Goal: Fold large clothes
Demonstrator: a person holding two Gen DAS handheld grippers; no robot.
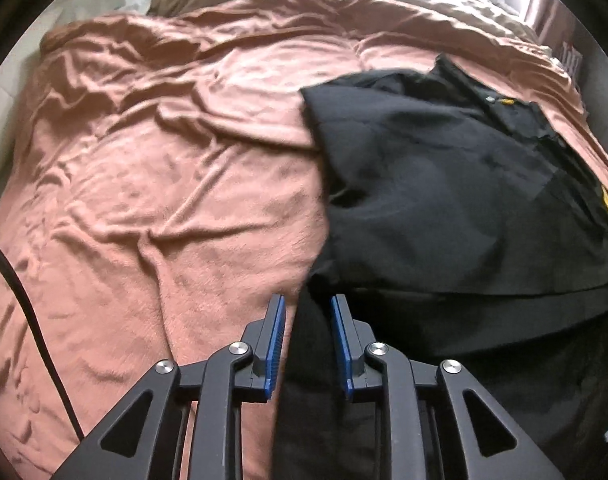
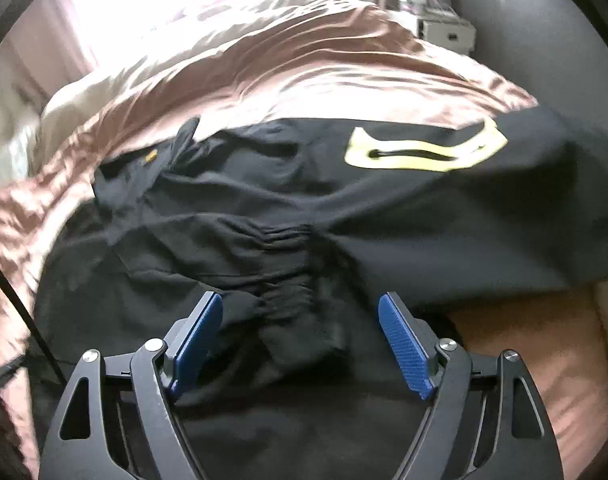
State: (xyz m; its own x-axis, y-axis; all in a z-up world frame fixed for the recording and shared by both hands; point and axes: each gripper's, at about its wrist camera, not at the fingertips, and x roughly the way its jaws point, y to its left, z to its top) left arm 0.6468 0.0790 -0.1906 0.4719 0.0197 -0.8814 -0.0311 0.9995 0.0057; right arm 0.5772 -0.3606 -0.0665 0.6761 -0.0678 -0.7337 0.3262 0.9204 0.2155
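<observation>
black garment spread on bed.
left gripper tilted steeply down, jaws narrow, pinching the garment's near edge; right gripper angled down above it, jaws wide.

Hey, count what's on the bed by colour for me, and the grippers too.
Black garment: 1
Pink blanket: 1
Grippers with blue pads: 2, left gripper and right gripper
Total: 4
</observation>
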